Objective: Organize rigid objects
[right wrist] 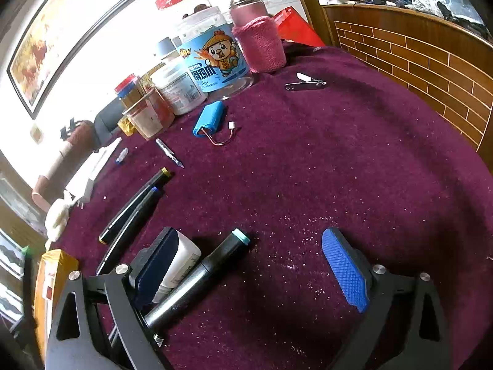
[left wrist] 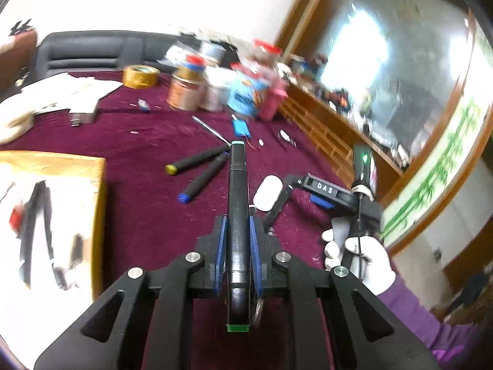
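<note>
My left gripper [left wrist: 238, 234] is shut on a black marker with green ends [left wrist: 237, 185], held in the air pointing forward over the purple cloth. Below it lie two black markers, one yellow-tipped [left wrist: 197, 160] and one blue-tipped [left wrist: 201, 182]; the right wrist view also shows the yellow-tipped marker [right wrist: 135, 200] and the blue-tipped marker [right wrist: 129, 228]. My right gripper [right wrist: 251, 268] rests open on the cloth. A teal-capped black marker [right wrist: 209, 268] lies between its fingers near the left one, untouched by the pads. A small white object [right wrist: 181, 262] sits against that finger.
An open cardboard box [left wrist: 77, 166] with items inside stands at the left. Jars, a pink flask [right wrist: 258, 43] and a tape roll [left wrist: 140, 75] crowd the far side. A blue battery pack [right wrist: 209, 118], a pen [right wrist: 169, 152] and nail clippers [right wrist: 305, 84] lie loose. A wooden headboard [right wrist: 416, 55] borders the right.
</note>
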Demonstrator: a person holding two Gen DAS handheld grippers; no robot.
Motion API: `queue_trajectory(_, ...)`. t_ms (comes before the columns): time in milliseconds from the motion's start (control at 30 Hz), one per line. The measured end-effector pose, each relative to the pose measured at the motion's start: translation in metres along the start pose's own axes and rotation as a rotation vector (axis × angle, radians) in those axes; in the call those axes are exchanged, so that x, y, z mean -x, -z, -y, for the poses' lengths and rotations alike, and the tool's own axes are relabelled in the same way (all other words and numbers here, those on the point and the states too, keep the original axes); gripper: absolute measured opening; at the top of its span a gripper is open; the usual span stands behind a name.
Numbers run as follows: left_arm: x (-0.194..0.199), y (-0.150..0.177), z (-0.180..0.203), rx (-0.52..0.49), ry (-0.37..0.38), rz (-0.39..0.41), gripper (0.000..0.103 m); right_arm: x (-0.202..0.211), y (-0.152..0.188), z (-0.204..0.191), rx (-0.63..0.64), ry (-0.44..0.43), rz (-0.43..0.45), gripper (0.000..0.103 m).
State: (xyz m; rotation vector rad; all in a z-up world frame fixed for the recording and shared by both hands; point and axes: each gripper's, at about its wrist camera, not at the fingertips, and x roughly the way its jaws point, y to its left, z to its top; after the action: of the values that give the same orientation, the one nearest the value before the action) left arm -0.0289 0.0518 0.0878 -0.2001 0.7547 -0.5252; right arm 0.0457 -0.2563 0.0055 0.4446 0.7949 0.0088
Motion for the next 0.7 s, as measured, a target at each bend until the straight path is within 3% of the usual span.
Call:
queue_trajectory(133, 0.039, 0.011, -0.026, 0.072, -0.023, 0.060, 0.012, -0.001, -0.001, -0.002, 0.014, 0.010, -0.013, 0.092)
queue_trajectory(233, 0.063, 0.018, -0.046, 0.119, -0.035, 0.092, 0.012, 0.001, -0.002, -0.016, 0.073, 0.055, -0.056, 0.086)
queue_trajectory(367, 0.085, 0.029, -0.063, 0.140, -0.054, 0.131, 0.012, 0.020, -0.006, -0.034, 0.060, 0.008, -0.040, 0.086)
queue_trajectory(533, 0.091, 0.034, -0.075, 0.156, -0.047, 0.158, 0.012, 0.018, -0.012, -0.077, 0.152, 0.029, -0.055, 0.082)
queue_trajectory(700, 0.096, 0.040, -0.092, 0.188, -0.055, 0.164, 0.012, -0.014, -0.005, -0.137, 0.261, 0.019, -0.154, 0.075)
